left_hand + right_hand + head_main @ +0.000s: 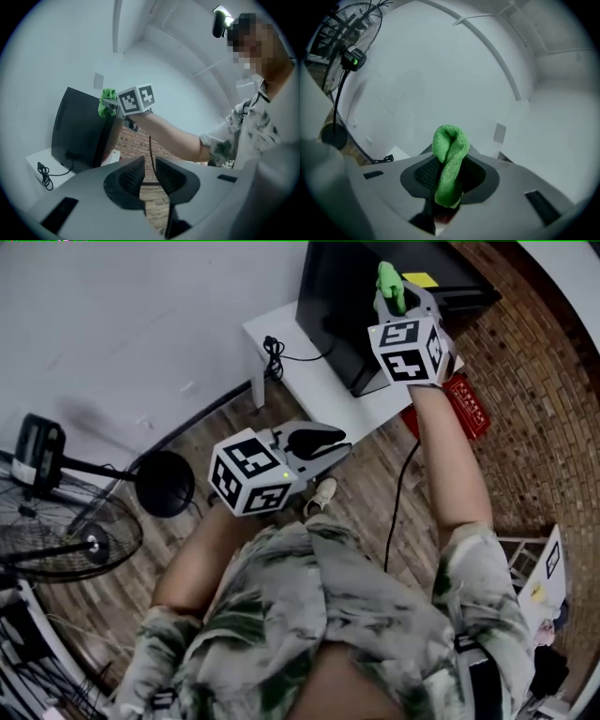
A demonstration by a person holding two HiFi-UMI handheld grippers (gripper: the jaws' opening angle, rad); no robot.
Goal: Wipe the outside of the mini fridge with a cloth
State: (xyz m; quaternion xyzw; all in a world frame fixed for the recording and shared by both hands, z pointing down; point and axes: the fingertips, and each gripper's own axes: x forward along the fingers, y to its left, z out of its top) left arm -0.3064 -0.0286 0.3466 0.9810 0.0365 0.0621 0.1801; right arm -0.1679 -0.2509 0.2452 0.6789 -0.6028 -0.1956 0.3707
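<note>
Since cloth (pixel 450 150) looks soft, light and limp, right gripper (pixel 449 180) clamps it folded between jaws, loop bulging past tips. Mini fridge (pixel 347 306) just beyond tips, likely rigid, smooth. Left gripper (pixel 149 176) jaws narrowly apart, empty.

white table (pixel 319 390) | on it: black mini fridge (pixel 347 306), coiled black cable (pixel 273 351) | stands on brick-pattern floor (pixel 525 381)

Evenly, softly lit indoors; cool bluish cast in both gripper views. Faint soft shadow behind black wire-cage pedestal fan (pixel 66 531) on plain white wall (pixel 141 324). Strong fisheye bending, black vignette at corners. Fairly sharp on folded green terry cloth (pixel 449 159); foreground nearest lens smeared out of focus.
</note>
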